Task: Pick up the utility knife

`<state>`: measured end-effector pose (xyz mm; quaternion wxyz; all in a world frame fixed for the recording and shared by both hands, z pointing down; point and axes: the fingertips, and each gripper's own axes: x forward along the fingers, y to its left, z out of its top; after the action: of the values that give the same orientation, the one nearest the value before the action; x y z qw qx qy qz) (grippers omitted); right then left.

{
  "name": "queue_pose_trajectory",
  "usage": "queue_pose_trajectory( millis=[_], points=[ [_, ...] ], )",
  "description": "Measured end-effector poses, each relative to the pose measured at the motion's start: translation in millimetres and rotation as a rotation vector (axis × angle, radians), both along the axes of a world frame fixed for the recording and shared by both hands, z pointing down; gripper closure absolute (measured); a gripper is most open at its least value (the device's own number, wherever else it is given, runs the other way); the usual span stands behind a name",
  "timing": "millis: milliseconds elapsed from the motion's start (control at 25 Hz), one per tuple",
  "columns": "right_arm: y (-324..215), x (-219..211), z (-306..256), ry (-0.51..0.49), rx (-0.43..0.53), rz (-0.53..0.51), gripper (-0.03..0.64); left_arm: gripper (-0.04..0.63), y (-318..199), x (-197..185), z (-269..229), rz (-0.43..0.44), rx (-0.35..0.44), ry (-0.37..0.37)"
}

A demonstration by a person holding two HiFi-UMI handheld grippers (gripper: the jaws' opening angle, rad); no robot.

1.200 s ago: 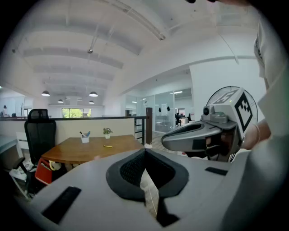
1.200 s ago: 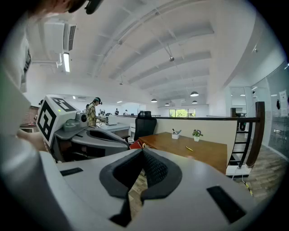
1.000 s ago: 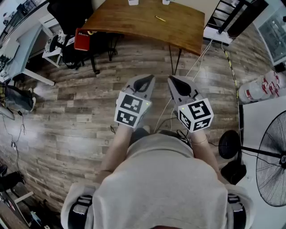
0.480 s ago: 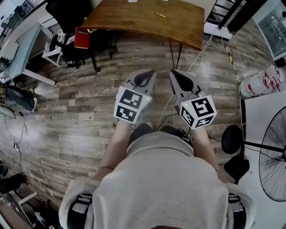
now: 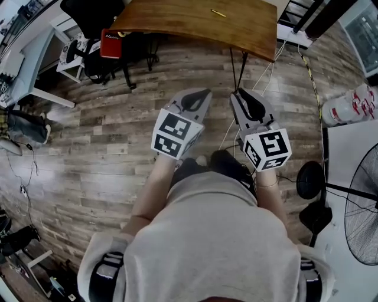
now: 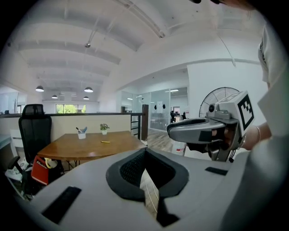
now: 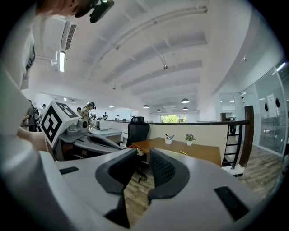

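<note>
While both grippers are held out roughly level before the person's chest, a plank floor (image 5: 88, 147) of grey-brown wood is seen spreading under the whole scene in the head view; the person (image 5: 212, 248), in a light grey top, is shown from above with both forearms stretched forward; a curved wooden surface (image 5: 195, 20) on thin dark legs is placed well ahead of the grippers, at the top edge of that view; a large standing fan (image 5: 361, 215) is cut off at the right edge, and a black office chair (image 5: 88, 15) is set by the left end of the surface; a red bag (image 5: 112, 43) is seen by that same end.

The left gripper (image 5: 205, 93) is shut, its dark pads brought together at the tips with nothing caught between them; only a sliver of floor is seen behind the tips in the left gripper view. The right gripper (image 5: 239, 94) is held just beside it without touching it; its jaws have just been opening and stand a narrow way apart; nothing is held between them, and only floor is seen through the gap.

On the far side of the surface a white cup (image 6: 81, 134) of pens and a small potted plant (image 6: 104, 128) are stood near each other; the utility knife (image 5: 218, 13) is made out only as a thin yellow sliver lying flat on the surface, nearer than the cup and plant, well apart from both grippers and untouched.
</note>
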<state>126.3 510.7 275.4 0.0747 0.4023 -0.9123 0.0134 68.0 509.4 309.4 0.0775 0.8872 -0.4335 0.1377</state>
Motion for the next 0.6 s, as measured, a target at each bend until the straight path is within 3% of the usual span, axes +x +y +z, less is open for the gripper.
queue_pose_trajectory(
  millis=[120,280,600],
  points=[
    [-2.9,-1.1,12.3,0.014,-0.034,0.006,0.518,0.581,-4.3,-2.9,7.4,-0.003,-0.018,0.009],
    [-14.1,-2.4,21.6,0.004,-0.056,0.007,0.425,0.581,-12.6,-2.3,20.4,-0.004,-0.056,0.032],
    [-66.0,-9.6,36.3,-0.009,-0.076,-0.007,0.414,0.581,-56.5,-10.1,32.2,-0.035,-0.092,0.072]
  ],
)
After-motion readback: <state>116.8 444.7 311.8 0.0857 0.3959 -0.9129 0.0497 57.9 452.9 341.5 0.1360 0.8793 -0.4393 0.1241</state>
